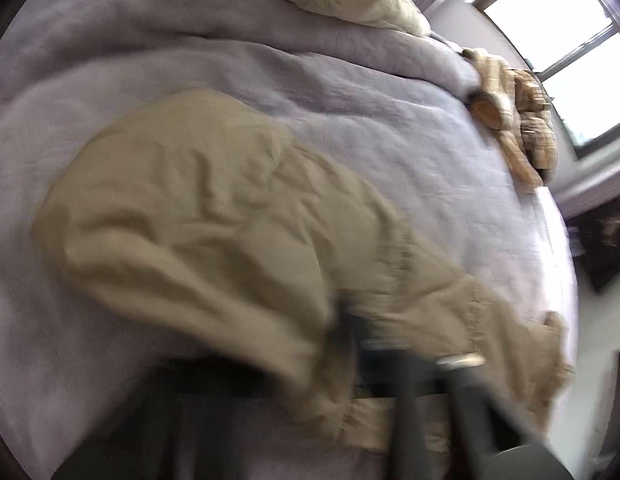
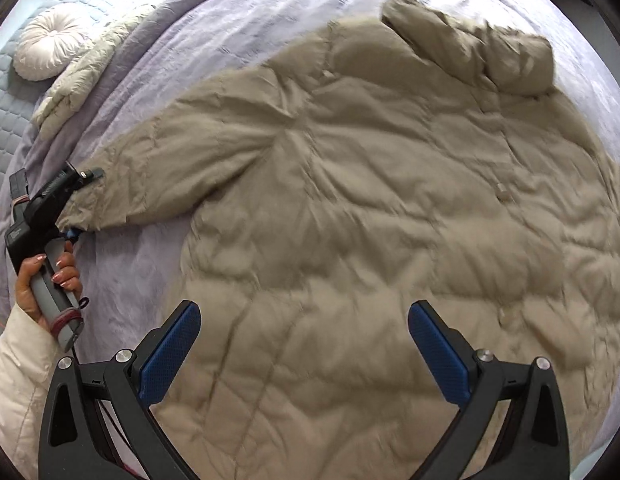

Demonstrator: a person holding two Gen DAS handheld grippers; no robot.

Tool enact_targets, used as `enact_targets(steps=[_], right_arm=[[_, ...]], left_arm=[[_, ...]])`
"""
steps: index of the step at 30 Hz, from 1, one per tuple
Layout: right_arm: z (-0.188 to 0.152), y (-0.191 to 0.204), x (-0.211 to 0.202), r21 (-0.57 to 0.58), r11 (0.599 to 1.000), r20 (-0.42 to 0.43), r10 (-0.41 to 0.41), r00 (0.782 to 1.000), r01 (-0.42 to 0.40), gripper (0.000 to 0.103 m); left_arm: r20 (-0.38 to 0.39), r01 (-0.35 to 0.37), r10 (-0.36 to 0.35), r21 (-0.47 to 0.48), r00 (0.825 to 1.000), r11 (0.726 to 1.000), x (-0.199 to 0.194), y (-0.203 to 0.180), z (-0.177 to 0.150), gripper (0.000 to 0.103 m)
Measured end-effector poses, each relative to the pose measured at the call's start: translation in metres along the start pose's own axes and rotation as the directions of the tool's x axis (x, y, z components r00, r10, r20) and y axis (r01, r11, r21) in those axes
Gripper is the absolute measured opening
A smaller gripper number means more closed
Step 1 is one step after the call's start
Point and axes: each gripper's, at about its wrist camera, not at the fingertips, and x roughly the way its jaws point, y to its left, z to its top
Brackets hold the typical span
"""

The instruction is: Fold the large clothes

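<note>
A lilac quilted bedspread (image 1: 390, 128) fills the left wrist view; the left gripper (image 1: 350, 336) is clamped on the beige padded coat's (image 1: 197, 216) cuff, which could slip if pulled hard.

In the right wrist view the coat (image 2: 370, 208) is spread flat, the right gripper (image 2: 303, 344) gapes empty above it, and a cream quilted garment (image 2: 85, 80) is seen crowding the sleeve's side.

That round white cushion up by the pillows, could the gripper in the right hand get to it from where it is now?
Probably not without moving. The right gripper hangs open over the tan puffer coat, and the round cushion lies far off at the bed's head, past the coat's sleeve and a cream quilted garment. Nothing blocks it.
</note>
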Motion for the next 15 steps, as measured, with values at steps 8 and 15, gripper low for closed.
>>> enact_targets(steps=[8,15], right_arm=[[0.054,0.021,0.018,-0.026,0.992,0.113,0.122,0.986,-0.12,0.027],[0.082,0.028,0.082,0.032,0.956,0.066,0.288,0.955,-0.29,0.011]], left_arm=[[0.115,0.088,-0.109,0.177,0.987,0.98,-0.057,-0.045,0.02,0.006],[0.163,0.132,-0.2,0.355,0.966,0.926,-0.108,-0.114,0.005,0.006]])
